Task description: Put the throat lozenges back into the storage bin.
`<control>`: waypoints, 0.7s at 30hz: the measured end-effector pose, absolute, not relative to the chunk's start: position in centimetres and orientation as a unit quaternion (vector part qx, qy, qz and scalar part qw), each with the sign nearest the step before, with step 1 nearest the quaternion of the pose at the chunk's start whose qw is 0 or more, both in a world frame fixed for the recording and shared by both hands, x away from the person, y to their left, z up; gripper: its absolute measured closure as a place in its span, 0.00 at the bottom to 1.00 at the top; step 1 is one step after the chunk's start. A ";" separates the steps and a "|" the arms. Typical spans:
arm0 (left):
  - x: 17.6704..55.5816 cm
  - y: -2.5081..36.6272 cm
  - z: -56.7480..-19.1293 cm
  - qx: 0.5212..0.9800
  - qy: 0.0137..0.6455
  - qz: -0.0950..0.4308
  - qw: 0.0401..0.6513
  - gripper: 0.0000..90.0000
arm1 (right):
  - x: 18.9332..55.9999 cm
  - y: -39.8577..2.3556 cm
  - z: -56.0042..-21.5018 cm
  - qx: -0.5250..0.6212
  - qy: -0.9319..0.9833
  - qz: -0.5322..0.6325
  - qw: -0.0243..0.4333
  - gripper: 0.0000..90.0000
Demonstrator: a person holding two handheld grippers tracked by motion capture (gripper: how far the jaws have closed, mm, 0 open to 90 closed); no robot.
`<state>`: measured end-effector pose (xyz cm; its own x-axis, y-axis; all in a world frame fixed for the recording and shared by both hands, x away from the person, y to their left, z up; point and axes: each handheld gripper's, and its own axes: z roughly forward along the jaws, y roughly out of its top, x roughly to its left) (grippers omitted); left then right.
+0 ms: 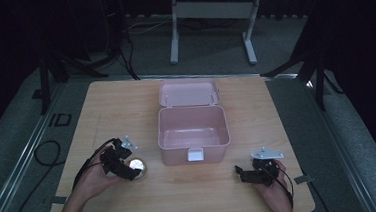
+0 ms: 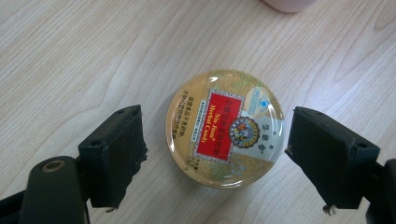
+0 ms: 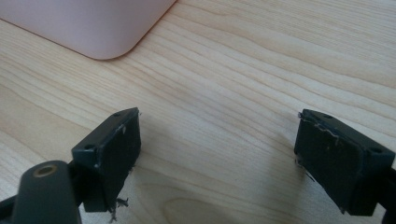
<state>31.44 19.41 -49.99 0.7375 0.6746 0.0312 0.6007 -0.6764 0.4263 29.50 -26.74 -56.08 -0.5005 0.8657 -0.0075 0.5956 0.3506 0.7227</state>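
- The round candy tin (image 2: 224,128) lies flat on the desk (image 1: 126,105), label up, just left of the pink box (image 1: 193,133), whose lid is thrown back, likely ready to take the tin.
- The left hand-held gripper (image 2: 215,154) straddles the tin, jaws apart, a gap on each side; nothing is gripped yet.
- The right hand-held gripper (image 3: 217,161) waits wide open over bare desk, holding nothing, near the box's corner.

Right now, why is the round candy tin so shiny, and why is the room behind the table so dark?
In the left gripper view the candy tin catches white glare along its domed rim, yet its label stays sharp; in the high view it shows as a bright spot beside the left tool, and past the lit table the room is nearly black.
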 end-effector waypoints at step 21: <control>32.2 17.8 -50.3 0.936 0.314 0.073 0.140 0.17 | 29.5 -26.7 -56.1 0.458 0.797 0.339 0.199 0.16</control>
<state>32.17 17.82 -50.33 0.7923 0.6082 0.0482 0.5673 -0.7635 0.3086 29.50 -26.74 -56.08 -0.5007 0.8656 -0.0078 0.5954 0.3509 0.7228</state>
